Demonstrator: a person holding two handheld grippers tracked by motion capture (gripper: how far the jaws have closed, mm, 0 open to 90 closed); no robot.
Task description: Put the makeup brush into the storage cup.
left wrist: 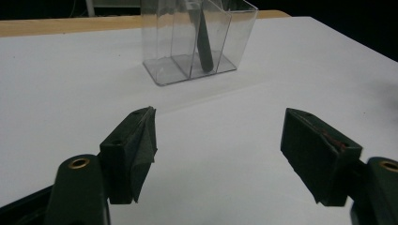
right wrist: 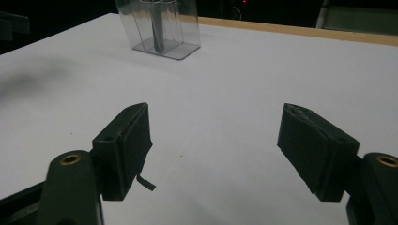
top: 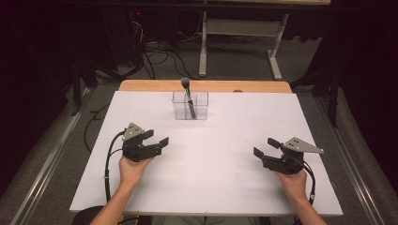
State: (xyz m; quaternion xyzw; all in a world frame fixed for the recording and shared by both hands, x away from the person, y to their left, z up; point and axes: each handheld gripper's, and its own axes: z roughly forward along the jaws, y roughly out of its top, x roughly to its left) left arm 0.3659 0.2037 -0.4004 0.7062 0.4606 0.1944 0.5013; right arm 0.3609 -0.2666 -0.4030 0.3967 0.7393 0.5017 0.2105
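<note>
Left gripper (top: 158, 138) at lower left, right gripper (top: 265, 146) at lower right — both held in hands, jaws spread wide, empty.

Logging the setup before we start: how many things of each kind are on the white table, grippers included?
Grippers: 2, the left gripper and the right gripper, both open and holding nothing
Clear plastic organizer: 1
Dark-handled utensil standing in the organizer: 1
Total: 4

A clear plastic holder (top: 190, 105) with a dark tool (top: 189, 99) stands on the white table (top: 211, 178).
</note>
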